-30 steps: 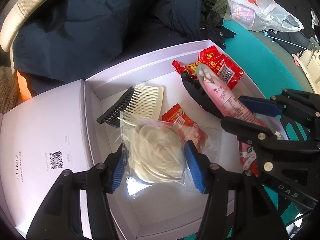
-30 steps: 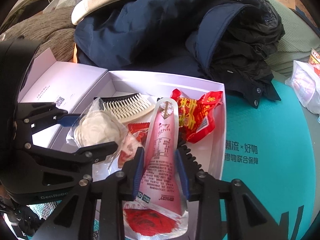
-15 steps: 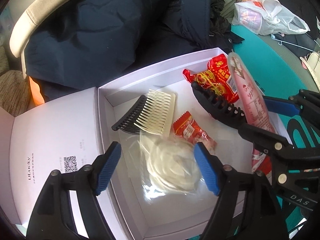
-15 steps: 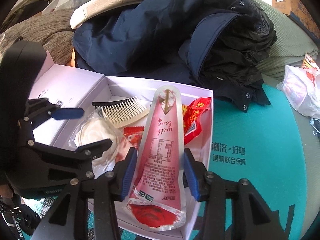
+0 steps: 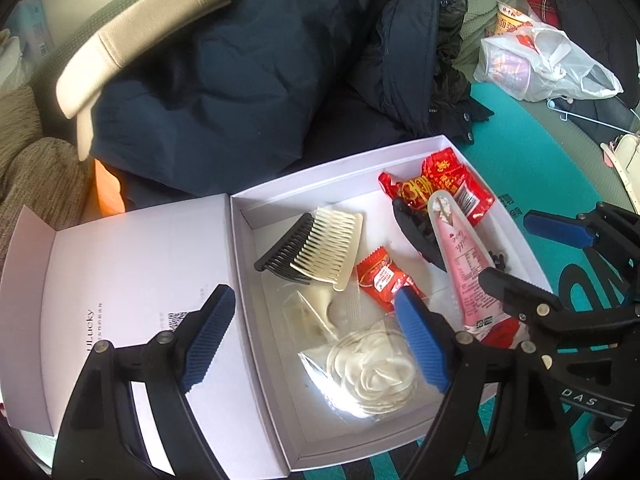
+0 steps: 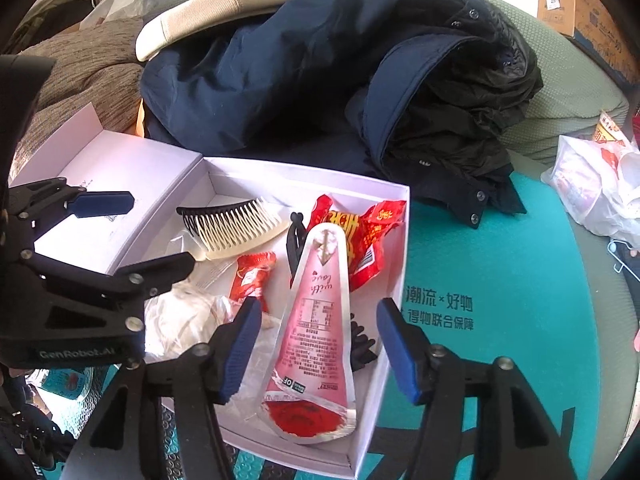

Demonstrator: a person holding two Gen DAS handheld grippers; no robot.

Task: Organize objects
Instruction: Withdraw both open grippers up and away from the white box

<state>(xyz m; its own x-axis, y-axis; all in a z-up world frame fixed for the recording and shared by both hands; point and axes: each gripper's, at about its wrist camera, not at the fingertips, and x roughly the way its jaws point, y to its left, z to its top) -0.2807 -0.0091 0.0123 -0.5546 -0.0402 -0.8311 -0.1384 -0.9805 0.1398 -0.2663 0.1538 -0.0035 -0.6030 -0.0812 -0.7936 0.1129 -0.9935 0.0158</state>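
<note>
I am reading "with love" on the pink pouch (image 6: 316,320), "GenRobot.AI" on my left tongs (image 6: 72,354), "DAS" on my right tongs (image 5: 582,402), "潮流×好物 得物联合保障" on the teal mat (image 6: 440,312), and "Lucky" plus a QR code on the white box lid (image 5: 90,334).

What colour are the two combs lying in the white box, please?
One comb is black, the other cream; the left wrist view shows them best.

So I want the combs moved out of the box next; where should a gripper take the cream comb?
Probably by the solid spine of the cream comb, coming from above on the side away from the teeth. It lies flat in the white box, its teeth overlapping the black comb, so pinching the teeth risks catching both.
</note>
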